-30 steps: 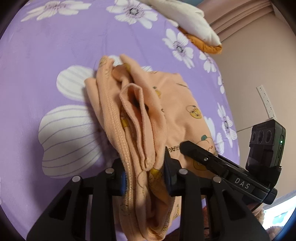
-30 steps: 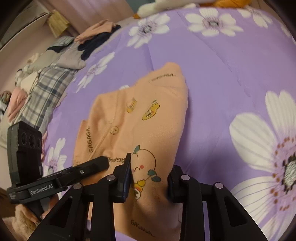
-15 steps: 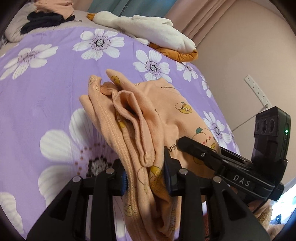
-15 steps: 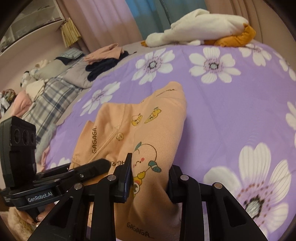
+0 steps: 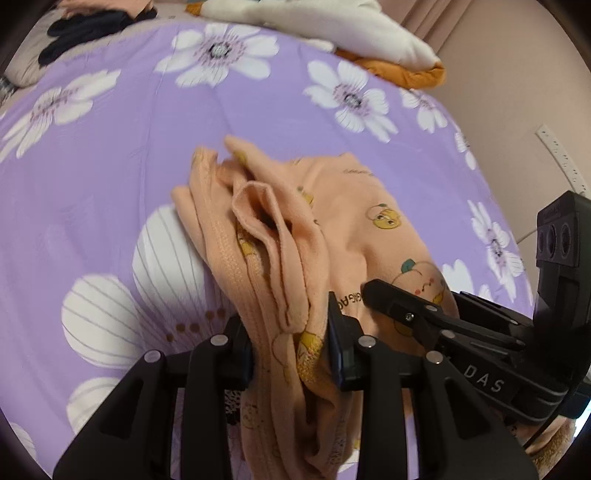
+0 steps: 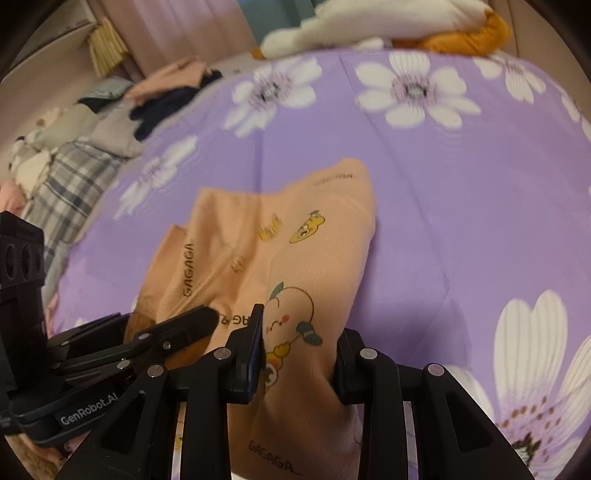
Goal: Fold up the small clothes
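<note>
While both tools sit low over the bed, I have the peach printed baby garment point(image 5: 343, 236) pinched at its near end in two places: my left gripper point(image 5: 290, 347) is clamped on a bunched stack of folded layers with a ribbed seam running up between its jaws, and my right gripper point(image 6: 299, 354) is clamped on the smooth fold bearing the cartoon fruit print point(image 6: 291, 314). From those grips the garment stretches away from me and lies on the purple floral bedsheet point(image 5: 110, 177), its far end resting flat. In the left view my right gripper's body shows just to the right, touching the cloth. At the far edge of the bed I see a white and orange plush toy point(image 6: 388, 26), and off to the left a heap of other clothes point(image 6: 74, 147) beside a plaid piece
</note>
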`<state>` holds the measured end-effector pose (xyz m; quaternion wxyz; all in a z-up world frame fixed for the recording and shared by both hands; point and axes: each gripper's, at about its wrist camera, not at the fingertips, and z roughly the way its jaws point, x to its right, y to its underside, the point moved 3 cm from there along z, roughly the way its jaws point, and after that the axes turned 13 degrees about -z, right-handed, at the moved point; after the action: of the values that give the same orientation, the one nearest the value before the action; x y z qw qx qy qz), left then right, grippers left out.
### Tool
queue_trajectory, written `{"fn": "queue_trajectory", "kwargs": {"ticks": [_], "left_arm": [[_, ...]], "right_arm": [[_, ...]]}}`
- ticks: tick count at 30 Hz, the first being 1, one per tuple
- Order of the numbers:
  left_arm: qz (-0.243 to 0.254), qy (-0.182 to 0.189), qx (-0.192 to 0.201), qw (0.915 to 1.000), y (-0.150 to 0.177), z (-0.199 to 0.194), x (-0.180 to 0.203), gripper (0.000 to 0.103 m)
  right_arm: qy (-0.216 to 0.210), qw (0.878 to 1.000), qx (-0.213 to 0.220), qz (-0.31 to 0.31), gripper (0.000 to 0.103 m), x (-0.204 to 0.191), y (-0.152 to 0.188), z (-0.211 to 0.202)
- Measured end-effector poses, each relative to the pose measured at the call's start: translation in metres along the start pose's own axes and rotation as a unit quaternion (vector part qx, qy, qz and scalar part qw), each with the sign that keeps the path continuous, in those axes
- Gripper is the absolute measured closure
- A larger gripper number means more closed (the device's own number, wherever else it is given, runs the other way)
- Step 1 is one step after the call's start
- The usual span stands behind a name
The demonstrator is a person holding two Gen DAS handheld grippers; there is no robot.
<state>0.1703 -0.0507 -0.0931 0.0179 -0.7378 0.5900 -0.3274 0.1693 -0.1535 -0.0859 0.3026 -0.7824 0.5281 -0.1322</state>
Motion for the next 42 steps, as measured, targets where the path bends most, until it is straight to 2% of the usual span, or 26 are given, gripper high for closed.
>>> {"fn": "queue_trajectory", "kwargs": {"ticks": [2,7,8,10,12,15,18,22,26,37,42], "left_arm": [[-0.004,-0.007,-0.003,1.0,0.002,0.005,-0.003,0.068],[-0.014,-0.021,-0.011,0.9996,0.004,0.007,-0.007,0.054],[-0.014,-0.024,-0.008,0.9996,0.005,0.006,-0.007,0.048],[-0.014,-0.029,-0.005,0.9995,0.006,0.0,-0.007,0.045],[-0.013,-0.024,0.0,0.9996,0.007,-0.011,-0.005,0.031],[-0.006,-0.017,0.029,0.9994,0.006,-0.036,-0.002,0.013],[-0.016,-0.006,0.053,0.9985,0.003,-0.071,0.001,0.002],[-0.01,0.013,0.1,0.9949,0.005,-0.124,0.009,0.001],[0.001,0.006,0.13,0.9915,0.016,-0.157,0.012,0.001],[0.024,-0.044,0.108,0.9929,0.058,-0.161,-0.006,0.001],[0.018,-0.043,0.097,0.9942,0.063,-0.163,-0.012,0.001]], "right_arm": [[0.004,1.0,-0.01,0.002,0.071,0.001,0.007,0.005],[-0.01,0.999,-0.016,0.028,0.069,0.008,0.015,0.007],[-0.011,0.999,-0.017,0.032,0.067,0.009,0.016,0.006],[-0.008,0.999,-0.02,0.037,0.06,0.008,0.017,0.004],[0.001,0.999,-0.025,0.039,0.057,0.007,0.019,-0.001],[0.03,0.999,-0.023,0.033,0.043,0.005,0.019,-0.013],[0.064,0.998,0.008,0.019,0.029,-0.001,0.015,-0.045],[0.085,0.995,0.051,0.012,0.022,-0.009,0.009,-0.086],[0.113,0.991,0.077,-0.002,0.017,-0.023,0.015,-0.116],[0.147,0.985,0.079,-0.034,0.017,-0.046,0.023,-0.13],[0.15,0.985,0.073,-0.036,0.017,-0.051,0.027,-0.128]]}}
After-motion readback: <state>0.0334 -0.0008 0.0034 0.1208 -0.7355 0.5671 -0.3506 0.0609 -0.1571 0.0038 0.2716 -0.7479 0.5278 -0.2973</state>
